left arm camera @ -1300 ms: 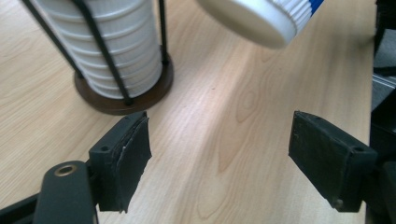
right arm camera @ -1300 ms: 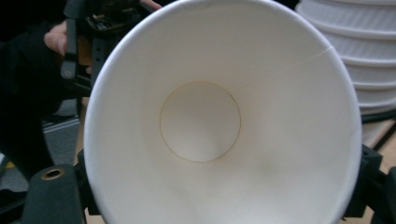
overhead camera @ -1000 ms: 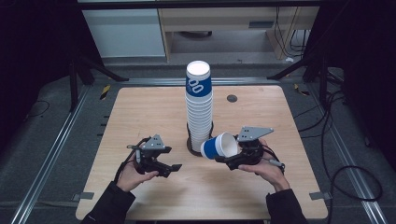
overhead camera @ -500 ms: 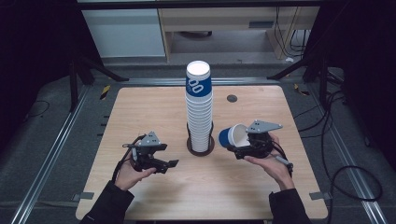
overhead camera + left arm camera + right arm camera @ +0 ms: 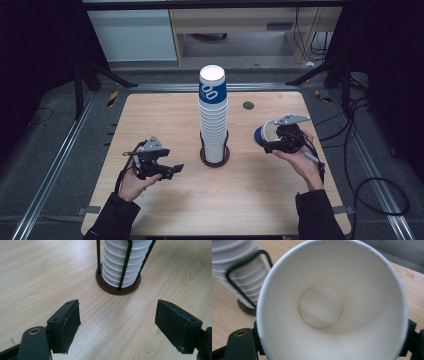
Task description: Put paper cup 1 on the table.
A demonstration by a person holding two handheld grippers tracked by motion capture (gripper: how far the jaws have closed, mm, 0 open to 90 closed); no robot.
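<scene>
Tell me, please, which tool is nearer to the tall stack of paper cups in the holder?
The left tool, by a little: it sits open on the table to the left of the cup stack. The right tool holds a single paper cup farther out on the stack's right.

I hold one paper cup (image 5: 263,134), blue outside and plain white inside, tipped on its side above the table, well to the right of the stack. Its open mouth faces my right gripper's camera, showing the round base (image 5: 320,306). The tall stack of cups (image 5: 213,117) stands upright in a dark wire holder (image 5: 215,156) at the table's middle.
</scene>
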